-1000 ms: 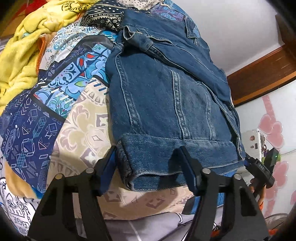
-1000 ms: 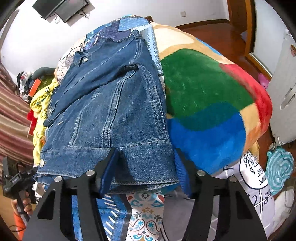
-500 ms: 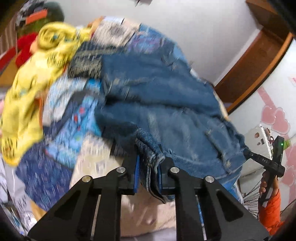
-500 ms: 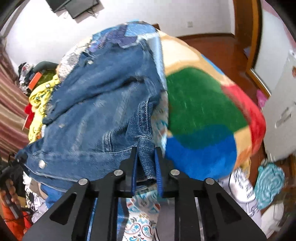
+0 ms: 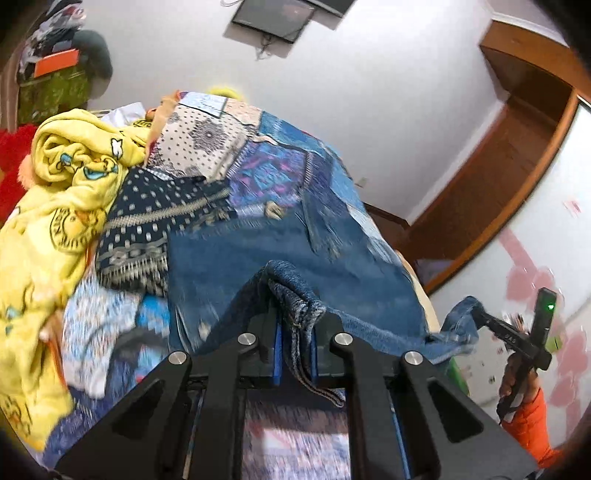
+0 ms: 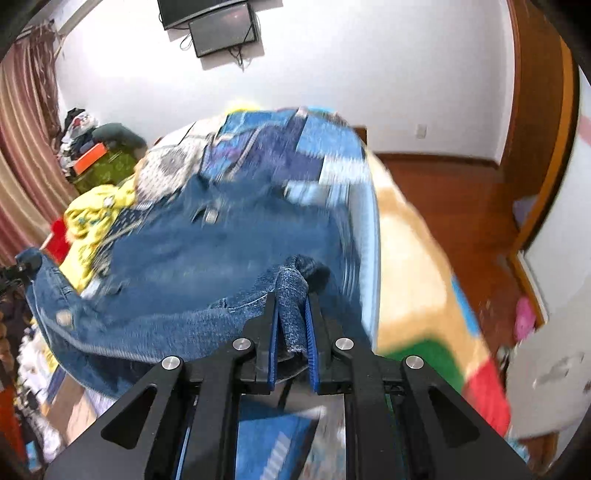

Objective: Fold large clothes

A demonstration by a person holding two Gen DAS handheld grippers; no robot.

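We are in a bedroom of a lived-in home. A bed (image 6: 399, 236) fills the middle, spread with a patchwork quilt (image 5: 266, 173) and a colour-block fleece blanket (image 6: 436, 354). A crumpled yellow cartoon-print blanket (image 5: 55, 206) lies heaped at one side. A flat-screen television (image 6: 221, 29) hangs on the white wall (image 6: 351, 66), its cables dangling. Striped curtains (image 6: 26, 147) cover one side, near a pile of clothes and bags (image 6: 92, 147). Beyond the bed we see a wooden floor (image 6: 443, 192), a wooden door frame (image 5: 491, 192) and pink heart decals (image 5: 532, 284).
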